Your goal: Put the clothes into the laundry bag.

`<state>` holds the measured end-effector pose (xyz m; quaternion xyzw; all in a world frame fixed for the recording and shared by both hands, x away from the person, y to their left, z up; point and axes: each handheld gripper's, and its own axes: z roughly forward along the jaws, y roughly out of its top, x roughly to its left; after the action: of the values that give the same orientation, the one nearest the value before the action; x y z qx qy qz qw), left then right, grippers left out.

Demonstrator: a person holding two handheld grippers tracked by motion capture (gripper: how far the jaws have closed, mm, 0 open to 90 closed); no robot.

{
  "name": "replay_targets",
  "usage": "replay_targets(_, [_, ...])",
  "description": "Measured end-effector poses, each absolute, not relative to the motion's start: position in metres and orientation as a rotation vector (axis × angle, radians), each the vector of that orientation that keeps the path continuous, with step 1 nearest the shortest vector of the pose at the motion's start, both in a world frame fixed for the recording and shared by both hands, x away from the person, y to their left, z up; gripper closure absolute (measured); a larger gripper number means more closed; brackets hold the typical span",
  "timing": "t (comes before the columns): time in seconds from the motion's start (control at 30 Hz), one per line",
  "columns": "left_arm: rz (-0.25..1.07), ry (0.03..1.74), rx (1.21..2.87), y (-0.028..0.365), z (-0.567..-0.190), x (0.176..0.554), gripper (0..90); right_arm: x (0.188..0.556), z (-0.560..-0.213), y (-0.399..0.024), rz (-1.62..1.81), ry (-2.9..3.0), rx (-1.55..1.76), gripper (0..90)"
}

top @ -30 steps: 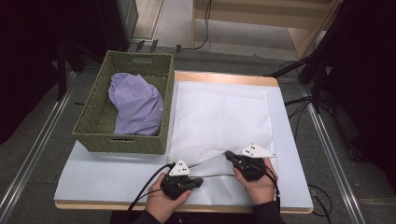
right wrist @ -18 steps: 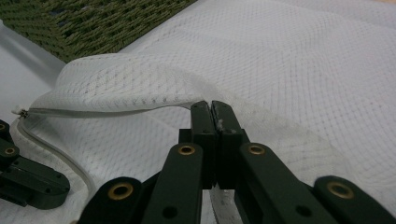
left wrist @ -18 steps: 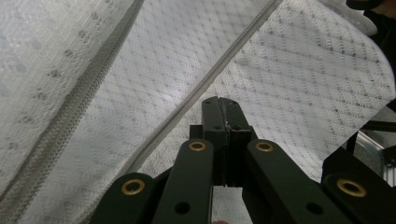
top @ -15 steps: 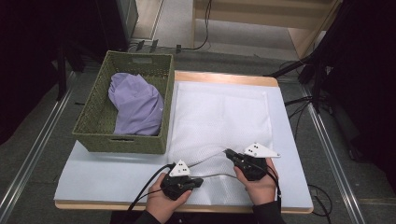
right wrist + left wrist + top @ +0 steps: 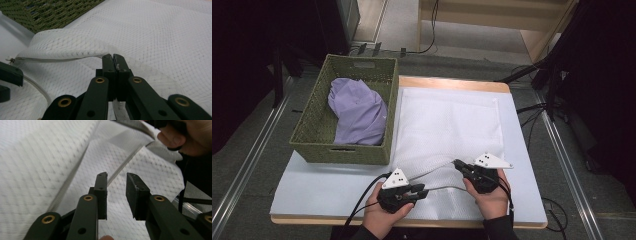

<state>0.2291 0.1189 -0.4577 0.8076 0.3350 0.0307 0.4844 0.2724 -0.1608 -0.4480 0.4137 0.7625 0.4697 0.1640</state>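
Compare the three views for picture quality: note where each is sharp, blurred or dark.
High view: table and white mesh bag evenly lit and sharp, surroundings fall into darkness. Left gripper view: left gripper crisp, the mesh at the left smeared by blur. Right gripper view: right gripper and nearby mesh sharp, the green basket behind soft.

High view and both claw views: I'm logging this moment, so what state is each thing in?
Mesh bag: flat on the table, zipper edge lifted and open.
Right claw: shut on the mesh bag's upper edge.
Left claw: open, jaws just parted, nothing pressed between them.
Purple cloth: crumpled in the basket.
Basket: upright at the table's left.
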Motion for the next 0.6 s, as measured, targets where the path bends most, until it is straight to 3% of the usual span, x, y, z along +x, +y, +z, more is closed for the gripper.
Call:
replay_targets(0.4, [0.168,0.82,1.896,0.142,-0.423,0.231,64.3,0.272,-0.447,-0.16,1.342,2.175,1.177,90.0])
replay_targets(0.6, [0.204,0.838,1.871,0.155,-0.408,0.236,73.8,0.272,-0.447,-0.16,1.341,2.178,1.172,90.0])
